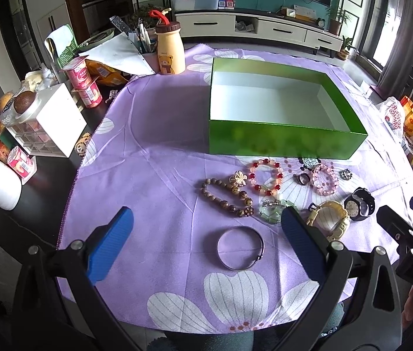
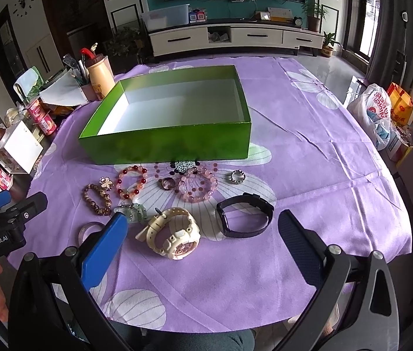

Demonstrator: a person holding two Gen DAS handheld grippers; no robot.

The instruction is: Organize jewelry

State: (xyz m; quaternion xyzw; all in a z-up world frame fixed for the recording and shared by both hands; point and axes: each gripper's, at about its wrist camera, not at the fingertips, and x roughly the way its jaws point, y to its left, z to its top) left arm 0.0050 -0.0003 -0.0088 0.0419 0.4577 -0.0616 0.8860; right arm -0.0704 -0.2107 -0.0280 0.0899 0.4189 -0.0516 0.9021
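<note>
Nothing is packed yet: the open green cardboard box (image 1: pixel 286 143) sits empty at the back of the purple flowered cloth (image 1: pixel 153 158). On the left, the left gripper (image 1: pixel 206 244) hangs with its blue fingers spread wide, the plain silver metal bangle (image 1: pixel 240 247) lying between them, untouched. Moving right, brown, red and pink bead bracelets wait in a row. The right gripper (image 2: pixel 203 241) is spread too, framing the chunky cream plastic watch (image 2: pixel 174 234) and black strap watch (image 2: pixel 244 218). Every piece is left to do.

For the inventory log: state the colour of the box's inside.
White inside, green outside; the box is empty. It shows best in the left wrist view.
</note>
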